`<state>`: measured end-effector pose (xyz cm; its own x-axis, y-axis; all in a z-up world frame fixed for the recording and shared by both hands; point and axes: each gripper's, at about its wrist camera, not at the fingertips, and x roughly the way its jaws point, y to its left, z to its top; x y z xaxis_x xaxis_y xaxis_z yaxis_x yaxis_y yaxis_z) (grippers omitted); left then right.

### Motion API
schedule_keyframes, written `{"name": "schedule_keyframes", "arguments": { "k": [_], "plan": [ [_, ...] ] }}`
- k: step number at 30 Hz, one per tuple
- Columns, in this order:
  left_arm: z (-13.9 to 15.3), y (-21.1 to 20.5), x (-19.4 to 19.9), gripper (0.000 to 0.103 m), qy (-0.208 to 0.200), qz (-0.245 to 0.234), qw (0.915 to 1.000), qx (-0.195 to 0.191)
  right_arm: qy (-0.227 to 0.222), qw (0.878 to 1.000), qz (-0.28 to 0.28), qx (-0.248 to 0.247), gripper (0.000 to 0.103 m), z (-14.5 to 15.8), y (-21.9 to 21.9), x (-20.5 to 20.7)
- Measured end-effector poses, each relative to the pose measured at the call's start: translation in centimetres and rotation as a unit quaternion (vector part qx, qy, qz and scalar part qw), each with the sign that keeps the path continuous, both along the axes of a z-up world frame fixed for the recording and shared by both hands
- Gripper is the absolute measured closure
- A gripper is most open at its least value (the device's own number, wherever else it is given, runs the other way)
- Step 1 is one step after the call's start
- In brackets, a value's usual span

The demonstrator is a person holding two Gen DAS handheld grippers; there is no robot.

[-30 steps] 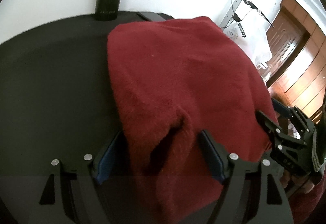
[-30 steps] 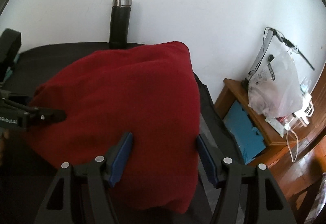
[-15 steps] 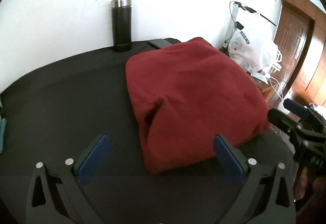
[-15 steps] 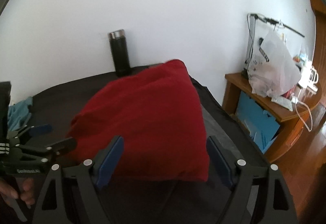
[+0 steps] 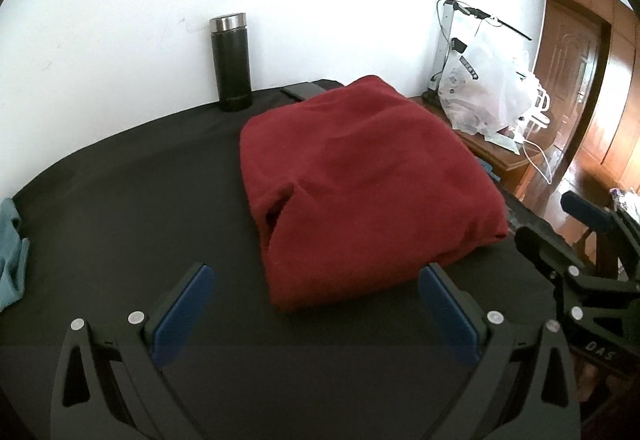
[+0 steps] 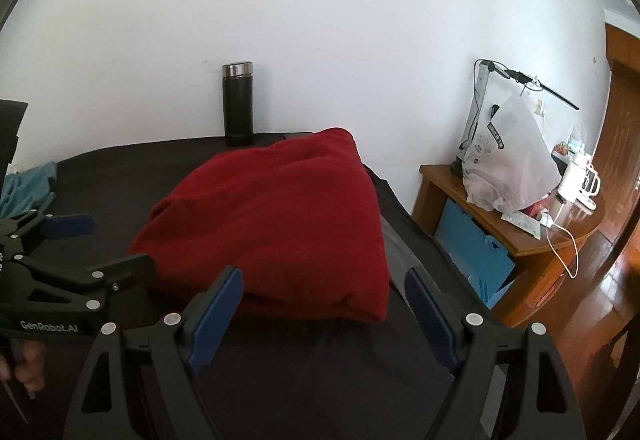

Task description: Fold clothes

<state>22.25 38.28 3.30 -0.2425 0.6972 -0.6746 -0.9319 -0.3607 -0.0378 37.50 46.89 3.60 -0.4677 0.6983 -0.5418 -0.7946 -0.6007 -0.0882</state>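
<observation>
Black tabletop point(image 5: 120, 200) under a thick, folded dark-red fleece garment point(image 5: 360, 180), both grippers wide apart, empty.

left gripper point(image 5: 316, 314) jaws wide apart, empty; right gripper point(image 6: 324, 314) likewise, both tilted downward

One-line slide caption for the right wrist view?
Open right gripper faces folded red garment on black table; open left gripper alongside.

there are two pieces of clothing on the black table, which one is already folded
The red garment, a neat squared bundle in the middle of the black table. The teal cloth at the table's left edge lies crumpled.
</observation>
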Motion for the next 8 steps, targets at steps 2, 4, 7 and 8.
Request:
{"name": "schedule_keyframes", "arguments": {
  "k": [2, 4, 7, 8],
  "plan": [
    [0.15, -0.10, 0.22, 0.000, 0.001, -0.004, 1.0000, 0.004, 0.003, 1.000, -0.002, -0.003, 0.018, -0.03, -0.12, 0.17],
    [0.22, -0.18, 0.36, 0.000, 0.006, -0.007, 0.9999, 0.009, 0.004, 1.000, -0.003, -0.005, 0.018, -0.16, -0.21, 0.28],
    [0.20, -0.22, 0.54, 0.000, 0.015, -0.006, 0.9998, 0.009, 0.005, 1.000, -0.004, -0.009, 0.018, -0.38, -0.32, 0.37],
    [0.16, -0.22, 0.54, 0.000, 0.015, -0.007, 0.9998, 0.009, 0.005, 1.000, -0.004, -0.011, 0.018, -0.47, -0.29, 0.36]
  ]
}}
